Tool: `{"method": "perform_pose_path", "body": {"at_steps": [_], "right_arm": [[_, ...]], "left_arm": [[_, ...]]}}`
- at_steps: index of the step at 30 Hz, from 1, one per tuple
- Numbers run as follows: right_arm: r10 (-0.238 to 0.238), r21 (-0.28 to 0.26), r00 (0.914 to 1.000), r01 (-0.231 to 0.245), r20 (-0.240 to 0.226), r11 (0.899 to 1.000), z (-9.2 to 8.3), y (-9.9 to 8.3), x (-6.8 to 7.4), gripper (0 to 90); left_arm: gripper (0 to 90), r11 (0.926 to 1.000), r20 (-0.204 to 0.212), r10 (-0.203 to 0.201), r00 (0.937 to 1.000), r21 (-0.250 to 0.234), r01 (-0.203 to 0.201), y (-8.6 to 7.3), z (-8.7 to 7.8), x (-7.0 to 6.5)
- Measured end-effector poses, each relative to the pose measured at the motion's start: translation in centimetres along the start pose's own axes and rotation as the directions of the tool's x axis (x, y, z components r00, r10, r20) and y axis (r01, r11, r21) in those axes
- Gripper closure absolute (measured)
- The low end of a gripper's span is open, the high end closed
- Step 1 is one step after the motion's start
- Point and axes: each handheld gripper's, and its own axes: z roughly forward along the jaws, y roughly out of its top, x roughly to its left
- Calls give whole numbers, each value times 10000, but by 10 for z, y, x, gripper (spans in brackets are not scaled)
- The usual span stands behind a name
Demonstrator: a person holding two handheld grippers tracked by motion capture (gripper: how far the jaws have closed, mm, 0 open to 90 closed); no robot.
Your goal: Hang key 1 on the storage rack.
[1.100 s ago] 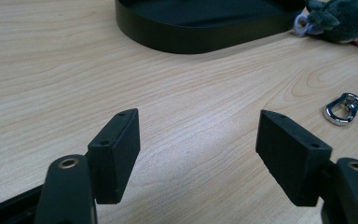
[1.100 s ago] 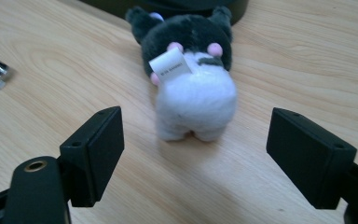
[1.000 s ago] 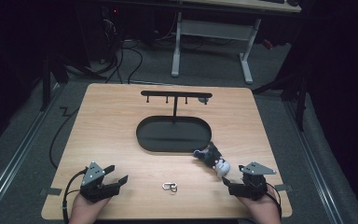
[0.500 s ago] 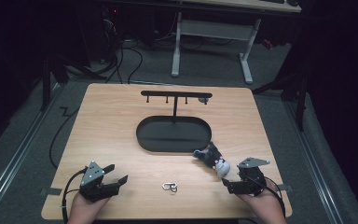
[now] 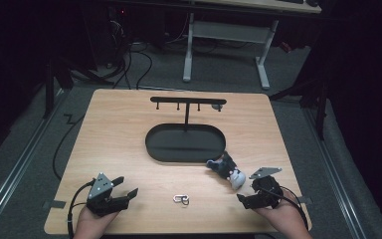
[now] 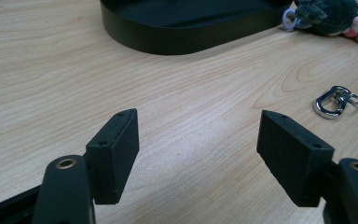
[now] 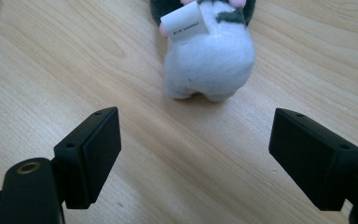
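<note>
Soft and fluffy, the toy (image 5: 227, 171) lies on the wooden table (image 5: 119, 134), just beside the right end of the black tray (image 5: 184, 144). It is grey and white with a small paper tag (image 7: 185, 21). The right gripper (image 5: 256, 195) sits near it with its jaws spread wide and nothing in them. The toy's white end points at it. The left gripper (image 5: 113, 194) is wide too, and empty, well apart from the toy. A shiny clip (image 5: 181, 199) lies on the table between the two hands.

I think the toy could slip. It is round and squashy, so if the jaws close on just the white tip, it may pop out. A push before the jaws shut could roll it against the tray. The tall rack (image 5: 188, 102) with hooks stands at the tray's back edge, and a swinging toy could bump it. The clip is small and flat, so the left gripper could knock it away.
</note>
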Motion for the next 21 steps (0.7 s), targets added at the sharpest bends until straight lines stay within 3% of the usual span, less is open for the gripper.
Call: {"method": "perform_pose_path", "body": {"at_steps": [6, 9, 15, 21], "right_arm": [[-37, 326, 9998, 43, -175, 9995, -1, 3, 0, 172], [-171, 733, 9996, 186, -205, 9971, 0, 6, 2, 175], [-376, 1587, 9985, 434, -395, 9864, 1, 20, 6, 191], [-731, 2089, 9961, 819, -492, 9745, 5, 33, 9, 185]], "left_arm": [[302, 10000, 24, -27, 10000, -13, 27, 0, -1, 0], [302, 10000, 17, -53, 10000, -37, 53, 0, -1, 0], [302, 10000, 64, 51, 10000, 33, -51, 0, -1, 0], [301, 9999, 117, 103, 9999, 105, -104, -1, 1, -1]]}}
